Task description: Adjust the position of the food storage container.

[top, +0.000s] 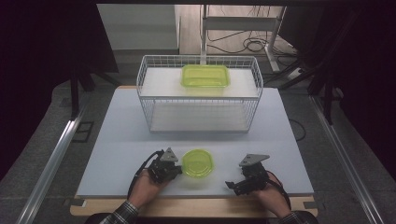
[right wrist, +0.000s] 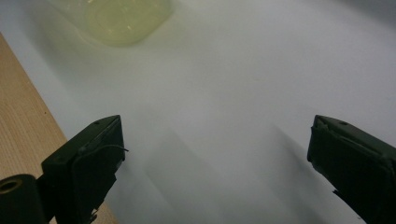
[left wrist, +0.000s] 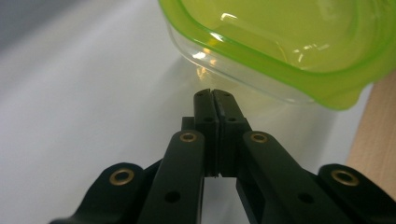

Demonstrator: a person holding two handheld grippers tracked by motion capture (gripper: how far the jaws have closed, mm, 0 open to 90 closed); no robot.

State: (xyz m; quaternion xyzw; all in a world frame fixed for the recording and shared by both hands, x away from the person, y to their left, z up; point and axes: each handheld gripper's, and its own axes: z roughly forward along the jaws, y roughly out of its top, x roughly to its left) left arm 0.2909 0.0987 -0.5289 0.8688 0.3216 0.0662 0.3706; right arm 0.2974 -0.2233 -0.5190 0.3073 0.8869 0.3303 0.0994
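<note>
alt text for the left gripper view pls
The left gripper points its shut black jaws, with nothing between them, at the side of a small container with a green lid, just short of it. Both sit over a white tabletop, its wooden edge at right.

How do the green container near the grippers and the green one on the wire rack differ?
The small green container looks roundish and sits on the white table beside the shut left gripper. The rectangular green container looks wider and rests on the wire rack, away from both grippers. Both are translucent lime green.
</note>
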